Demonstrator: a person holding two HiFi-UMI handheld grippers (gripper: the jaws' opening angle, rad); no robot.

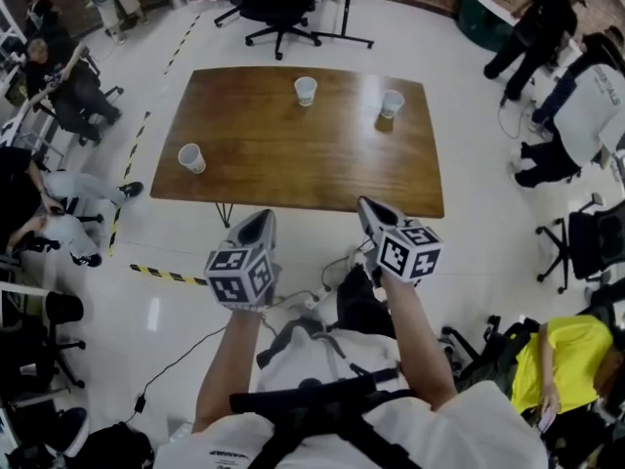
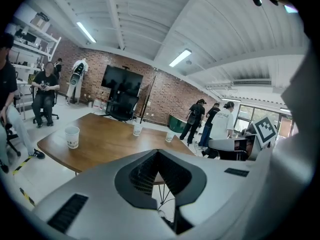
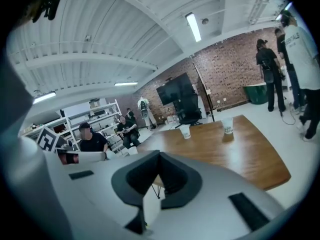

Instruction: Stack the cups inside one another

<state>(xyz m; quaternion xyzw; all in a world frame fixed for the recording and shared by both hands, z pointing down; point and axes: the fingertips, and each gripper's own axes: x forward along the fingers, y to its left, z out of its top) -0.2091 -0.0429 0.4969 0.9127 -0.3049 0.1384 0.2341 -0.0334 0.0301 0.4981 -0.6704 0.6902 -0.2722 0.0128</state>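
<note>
Three white paper cups stand apart on a brown wooden table [image 1: 293,154]: one near the left edge [image 1: 191,158], one at the far middle [image 1: 306,91], one at the far right [image 1: 392,104]. The left gripper view shows the same cups, left [image 2: 72,136], middle [image 2: 137,129] and right [image 2: 170,135]. My left gripper [image 1: 262,221] is shut and empty, held short of the table's near edge. My right gripper [image 1: 369,209] is also shut with nothing in it, just before that near edge. In the right gripper view two cups show, middle [image 3: 185,131] and right [image 3: 228,125].
Black office chairs [image 1: 278,3] stand beyond the table. People stand at the far right [image 1: 571,76] and sit at the left [image 1: 49,66]. Yellow-black floor tape [image 1: 166,276] runs near the table's left leg. Cables lie on the floor under me.
</note>
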